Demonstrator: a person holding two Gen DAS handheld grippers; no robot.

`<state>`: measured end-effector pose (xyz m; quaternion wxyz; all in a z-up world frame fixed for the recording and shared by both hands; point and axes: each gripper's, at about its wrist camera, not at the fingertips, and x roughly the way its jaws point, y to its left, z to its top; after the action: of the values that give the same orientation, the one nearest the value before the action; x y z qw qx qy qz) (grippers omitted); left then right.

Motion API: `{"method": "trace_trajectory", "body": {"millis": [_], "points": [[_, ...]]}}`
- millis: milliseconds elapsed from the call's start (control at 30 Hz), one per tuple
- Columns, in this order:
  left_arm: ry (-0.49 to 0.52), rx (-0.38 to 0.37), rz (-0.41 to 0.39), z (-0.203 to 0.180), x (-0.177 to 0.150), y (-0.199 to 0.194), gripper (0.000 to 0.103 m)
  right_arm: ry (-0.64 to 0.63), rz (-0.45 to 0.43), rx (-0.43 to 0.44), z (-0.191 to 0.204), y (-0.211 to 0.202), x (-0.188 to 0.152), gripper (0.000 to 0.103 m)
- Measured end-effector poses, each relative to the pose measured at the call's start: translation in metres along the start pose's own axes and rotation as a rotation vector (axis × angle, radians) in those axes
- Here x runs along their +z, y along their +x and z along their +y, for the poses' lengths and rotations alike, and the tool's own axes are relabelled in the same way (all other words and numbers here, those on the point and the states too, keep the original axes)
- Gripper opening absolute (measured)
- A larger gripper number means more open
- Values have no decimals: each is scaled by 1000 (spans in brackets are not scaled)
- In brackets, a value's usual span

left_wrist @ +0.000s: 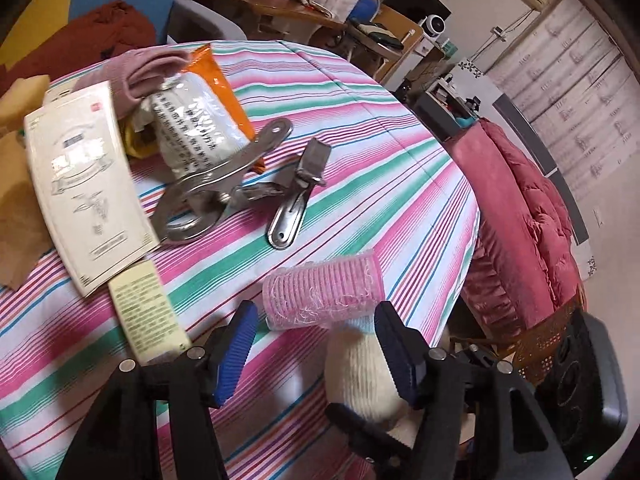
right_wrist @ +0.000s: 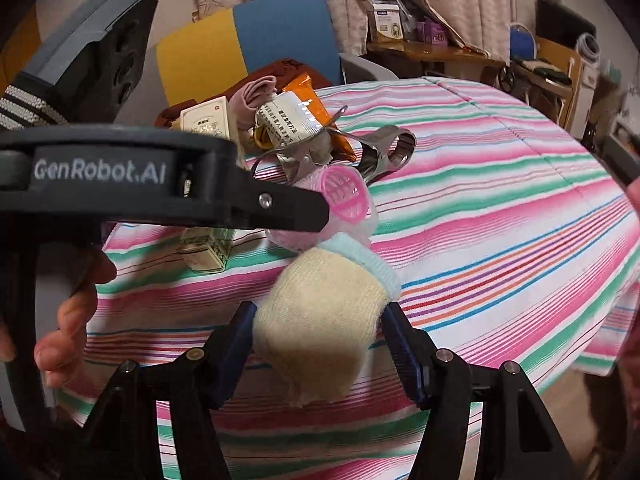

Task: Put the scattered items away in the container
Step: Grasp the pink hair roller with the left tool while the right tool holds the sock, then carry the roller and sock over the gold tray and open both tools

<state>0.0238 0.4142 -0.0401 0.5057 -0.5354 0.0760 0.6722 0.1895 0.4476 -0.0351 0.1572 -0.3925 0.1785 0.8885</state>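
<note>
Holding the cream sock low-centre, your right gripper pinches it; your left gripper gapes before the pink roller — next, a container — none visible.

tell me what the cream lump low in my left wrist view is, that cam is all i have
observer: It is a cream sock with a pale blue cuff, clamped between the fingers of the right gripper.
operator: is it near the roller
observer: Yes. In the right wrist view the cuff looks pressed up against the pink roller.
operator: and my left gripper
observer: From that side, one finger of the left gripper overlaps the roller's near side, and the roller's open end shows a pink lattice.
</note>
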Motion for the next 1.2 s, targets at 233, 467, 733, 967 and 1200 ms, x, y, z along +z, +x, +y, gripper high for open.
{"method": "trace_trajectory", "body": {"millis": [233,467,733,967,1200], "points": [[-77,-37,23,2,13,6,65,-17,-9,-2,1,1,-1,65],[-120,-73,46,11,6,20,65,17,-9,12,-5,4,-2,65],[-193,-82,-30,32,-6,-7,64,51,30,-12,-1,15,-4,54],[-307,-160,-93,63,-24,-45,63,77,42,-20,-3,18,0,52],[-401,-225,-164,93,-44,-81,63,68,52,-36,1,18,2,52]]}}
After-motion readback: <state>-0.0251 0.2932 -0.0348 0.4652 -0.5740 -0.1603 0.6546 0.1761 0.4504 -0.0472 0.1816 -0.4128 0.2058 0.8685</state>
